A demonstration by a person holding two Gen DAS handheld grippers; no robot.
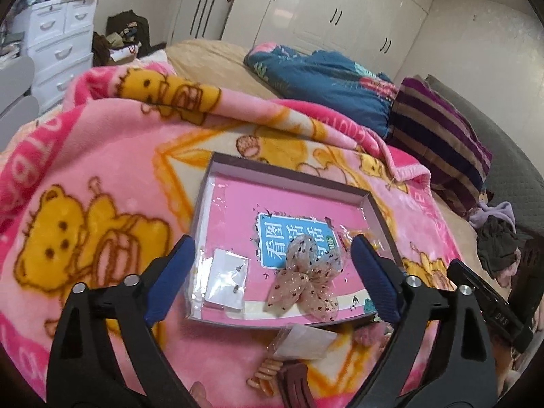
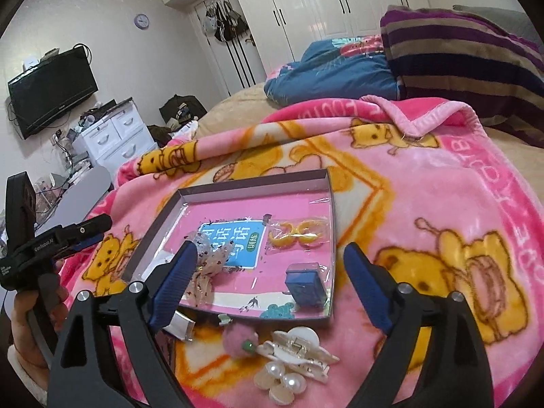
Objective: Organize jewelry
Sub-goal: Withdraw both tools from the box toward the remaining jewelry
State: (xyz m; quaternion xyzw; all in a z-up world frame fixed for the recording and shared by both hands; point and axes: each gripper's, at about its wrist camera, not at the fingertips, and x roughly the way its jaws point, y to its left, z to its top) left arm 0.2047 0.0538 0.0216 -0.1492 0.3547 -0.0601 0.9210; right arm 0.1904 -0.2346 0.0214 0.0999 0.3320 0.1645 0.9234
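A shallow box tray [image 1: 289, 176] [image 2: 255, 188] with a pink printed floor lies on the pink bear blanket. In it are a dotted sheer bow [image 1: 307, 272] [image 2: 212, 265], a bagged earring card [image 1: 226, 278], bagged yellow hoop earrings [image 2: 299, 233] and a small blue box [image 2: 302, 282]. In front of the tray lie a white claw clip [image 2: 299, 348], a pearl flower clip [image 2: 280, 379], a pink pompom clip [image 2: 238, 340], an orange bead piece [image 1: 267, 372] and a small bag [image 1: 302, 340]. My left gripper [image 1: 272, 268] and right gripper [image 2: 272, 272] are open and empty, above the tray's near edge.
The blanket [image 2: 442, 204] covers a bed with a blue quilt [image 1: 326, 81] and a striped pillow [image 2: 459, 54] behind. A white drawer unit [image 2: 115, 132] and wardrobes [image 1: 323, 3] stand beyond. The left gripper's body [image 2: 40, 248] shows at the left of the right wrist view.
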